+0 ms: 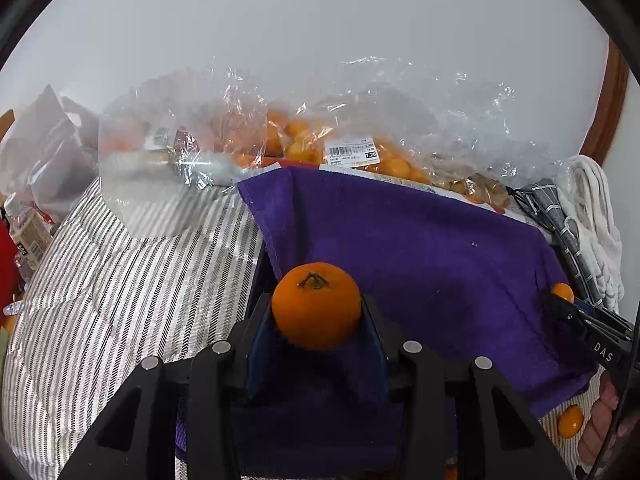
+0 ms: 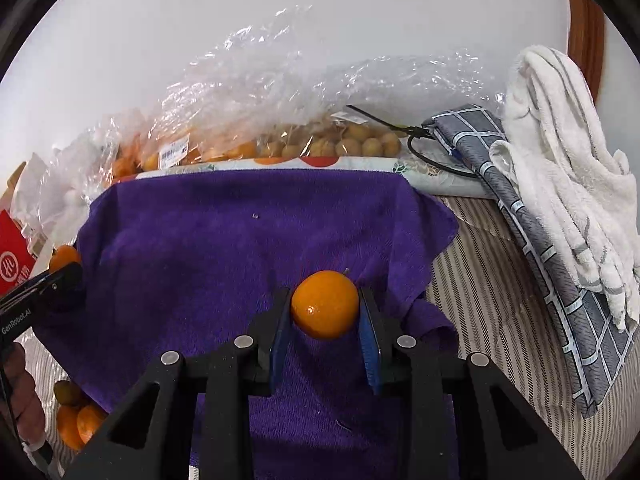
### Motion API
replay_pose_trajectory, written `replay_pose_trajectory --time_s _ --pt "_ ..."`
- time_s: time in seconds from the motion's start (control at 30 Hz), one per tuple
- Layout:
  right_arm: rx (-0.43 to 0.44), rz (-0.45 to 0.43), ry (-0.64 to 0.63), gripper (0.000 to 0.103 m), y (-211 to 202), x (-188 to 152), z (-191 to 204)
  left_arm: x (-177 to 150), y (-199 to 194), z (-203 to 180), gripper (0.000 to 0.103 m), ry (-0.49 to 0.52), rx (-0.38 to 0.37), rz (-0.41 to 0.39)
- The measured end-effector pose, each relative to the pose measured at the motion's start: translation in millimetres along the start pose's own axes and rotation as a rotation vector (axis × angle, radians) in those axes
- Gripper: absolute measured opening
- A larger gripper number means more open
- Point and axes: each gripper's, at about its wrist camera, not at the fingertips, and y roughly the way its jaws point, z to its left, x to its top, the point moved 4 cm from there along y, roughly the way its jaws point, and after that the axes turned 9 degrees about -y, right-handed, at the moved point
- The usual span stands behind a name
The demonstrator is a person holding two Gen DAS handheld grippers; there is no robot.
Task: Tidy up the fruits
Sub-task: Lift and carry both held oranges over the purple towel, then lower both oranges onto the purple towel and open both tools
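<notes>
My left gripper [image 1: 317, 312] is shut on a tangerine [image 1: 316, 306] with its stem up, over the left edge of a purple towel [image 1: 420, 248]. My right gripper [image 2: 325, 306] is shut on a smaller smooth orange [image 2: 325, 305] over the right part of the same towel [image 2: 240, 240]. The right gripper's tip with its orange also shows in the left wrist view [image 1: 562, 293]. The left gripper's tip with its tangerine shows at the left edge of the right wrist view [image 2: 64, 258]. Loose oranges lie beside the towel [image 2: 78, 424], and one shows in the left wrist view [image 1: 570, 421].
Clear plastic bags of oranges [image 1: 360, 152] and brown fruit [image 2: 352, 144] line the back against the wall. A striped cloth [image 1: 120, 280] covers the surface. White towels [image 2: 560, 160] and a grey checked cloth [image 2: 520, 220] lie at the right. A bottle [image 1: 24, 228] stands at the far left.
</notes>
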Motion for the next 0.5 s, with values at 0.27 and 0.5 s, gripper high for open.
replay_pose_trajectory --time_s 0.27,0.5 --pt "0.01 0.017 -0.005 0.032 4.9 -1.4 6.1 -0.2 -0.9 -1.3 0.04 0.004 -0.004 -0.002" --pt "0.01 0.03 -0.016 0.032 8.0 -3.4 8.3 -1.9 -2.6 -8.6 0.04 0.025 -0.046 0.006"
